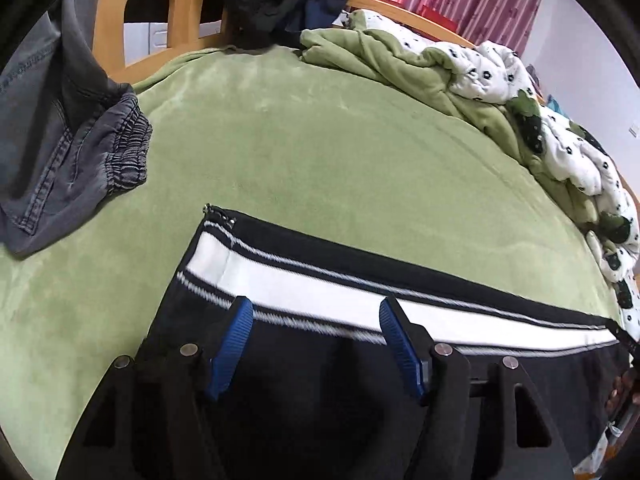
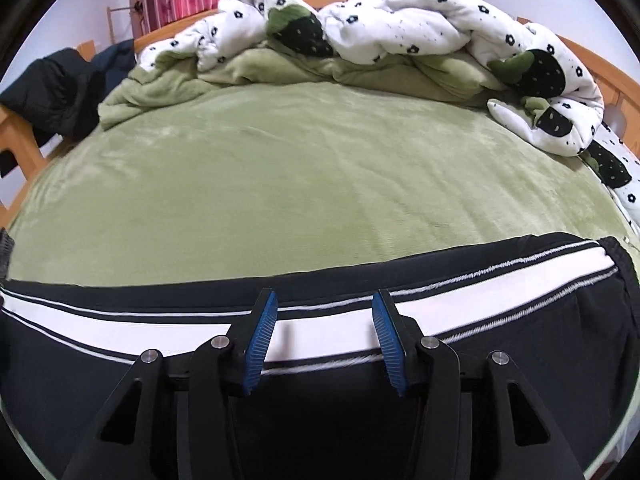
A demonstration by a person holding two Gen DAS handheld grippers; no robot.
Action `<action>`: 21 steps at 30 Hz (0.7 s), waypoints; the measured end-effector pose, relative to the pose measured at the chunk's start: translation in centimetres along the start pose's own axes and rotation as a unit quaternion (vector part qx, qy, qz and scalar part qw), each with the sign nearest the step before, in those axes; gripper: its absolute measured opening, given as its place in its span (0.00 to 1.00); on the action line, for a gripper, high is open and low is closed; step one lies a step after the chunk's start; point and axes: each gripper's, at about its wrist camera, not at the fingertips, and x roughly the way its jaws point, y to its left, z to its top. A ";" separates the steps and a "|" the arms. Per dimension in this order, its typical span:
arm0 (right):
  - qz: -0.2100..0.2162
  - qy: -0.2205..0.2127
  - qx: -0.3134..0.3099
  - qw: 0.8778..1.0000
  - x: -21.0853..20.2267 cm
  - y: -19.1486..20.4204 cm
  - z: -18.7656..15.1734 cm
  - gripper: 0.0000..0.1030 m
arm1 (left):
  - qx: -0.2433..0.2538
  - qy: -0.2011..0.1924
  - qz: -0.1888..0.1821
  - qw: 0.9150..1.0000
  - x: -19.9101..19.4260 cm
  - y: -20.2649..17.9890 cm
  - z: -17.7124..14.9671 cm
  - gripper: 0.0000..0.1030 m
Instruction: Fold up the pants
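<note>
Black pants (image 1: 304,364) with white stripe, flat along near edge of green bed (image 1: 320,152), one lengthwise fold seemingly done; left tongs (image 1: 316,312) and right tongs (image 2: 325,306) spread, holding nothing; crosswise folds probably remaining.

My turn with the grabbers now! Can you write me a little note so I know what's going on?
Left gripper: open, nothing held, over the pants.
Right gripper: open, nothing held, over the pants too.
Pants: black with a white stripe, lying flat in a long strip on the green bed cover.
Grey jeans lie at the left; a rumpled quilt sits at the far side.
Done: pants look folded lengthwise, leg on leg.
Left: probably fold the long strip end to end, then tidy it.
</note>
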 end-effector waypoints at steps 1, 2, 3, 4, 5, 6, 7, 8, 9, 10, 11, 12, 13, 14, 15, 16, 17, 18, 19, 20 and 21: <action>0.003 -0.006 0.006 1.000 -0.9 0.4 0.0 0.48 | 0.007 -0.009 0.000 1.000 -1.2 -0.5 -0.1 0.60; 0.010 -0.009 0.012 1.000 -1.8 0.7 0.1 0.48 | 0.015 -0.024 -0.001 1.000 -2.7 -0.7 -0.2 0.60; 0.023 -0.011 0.018 1.000 -2.8 1.0 0.2 0.48 | 0.027 -0.045 -0.003 0.999 -4.4 -1.1 -0.4 0.60; 0.042 -0.009 0.023 0.999 -4.0 1.5 0.3 0.48 | 0.038 -0.067 -0.005 0.997 -6.2 -1.4 -0.6 0.60; 0.059 -0.004 0.024 0.998 -5.1 2.0 0.3 0.48 | 0.047 -0.088 -0.003 0.995 -8.4 -1.7 -0.8 0.61; 0.073 0.001 0.021 0.997 -6.1 2.6 0.4 0.48 | 0.047 -0.100 -0.002 0.994 -9.9 -2.0 -0.9 0.61; 0.084 0.003 0.017 0.996 -7.1 3.2 0.4 0.48 | 0.043 -0.105 -0.004 0.994 -11.0 -2.1 -0.9 0.61; 0.095 0.001 0.013 0.995 -8.1 3.9 0.4 0.48 | 0.035 -0.107 -0.011 0.994 -12.3 -2.2 -0.9 0.61; 0.104 -0.004 0.011 0.994 -9.0 4.4 0.3 0.48 | 0.029 -0.105 -0.022 0.994 -13.3 -2.4 -1.0 0.61; 0.116 -0.013 0.010 0.993 -10.4 5.2 0.0 0.48 | 0.023 -0.102 -0.033 0.994 -14.1 -2.5 -1.0 0.61; 0.126 -0.020 0.011 0.992 -11.4 5.7 -0.2 0.48 | 0.018 -0.098 -0.049 0.994 -15.1 -2.8 -1.3 0.61; 0.134 -0.027 0.012 0.991 -12.4 6.2 -0.5 0.49 | 0.020 -0.097 -0.063 0.993 -16.1 -3.2 -1.7 0.61; 0.137 -0.030 0.011 0.990 -13.0 6.6 -0.7 0.54 | 0.022 -0.098 -0.068 0.993 -16.6 -3.4 -2.0 0.62; 0.140 -0.037 0.006 0.989 -13.9 7.3 -1.2 0.56 | 0.024 -0.100 -0.068 0.992 -17.2 -3.7 -2.5 0.62; 0.143 -0.040 0.001 0.989 -14.3 7.5 -1.5 0.56 | 0.024 -0.101 -0.063 0.993 -17.6 -3.9 -3.1 0.62; 0.144 -0.044 -0.007 0.989 -14.8 8.0 -2.1 0.56 | 0.023 -0.099 -0.058 0.993 -17.8 -3.8 -3.6 0.62; 0.143 -0.046 -0.011 0.989 -15.1 8.3 -2.6 0.58 | 0.022 -0.093 -0.054 0.994 -17.7 -3.7 -4.2 0.62; 0.142 -0.047 -0.014 0.989 -15.2 8.5 -3.1 0.58 | 0.019 -0.086 -0.056 0.995 -17.3 -3.4 -5.0 0.62; 0.146 -0.047 -0.013 0.988 -15.0 8.6 -3.9 0.58 | 0.015 -0.079 -0.060 0.995 -16.8 -3.1 -5.6 0.62; 0.148 -0.042 -0.010 0.988 -14.7 8.6 -4.6 0.58 | 0.009 -0.072 -0.062 0.995 -16.3 -2.7 -6.1 0.62; 0.146 -0.031 -0.012 0.989 -14.1 8.7 -5.1 0.58 | 0.004 -0.063 -0.063 0.996 -15.6 -2.2 -6.7 0.62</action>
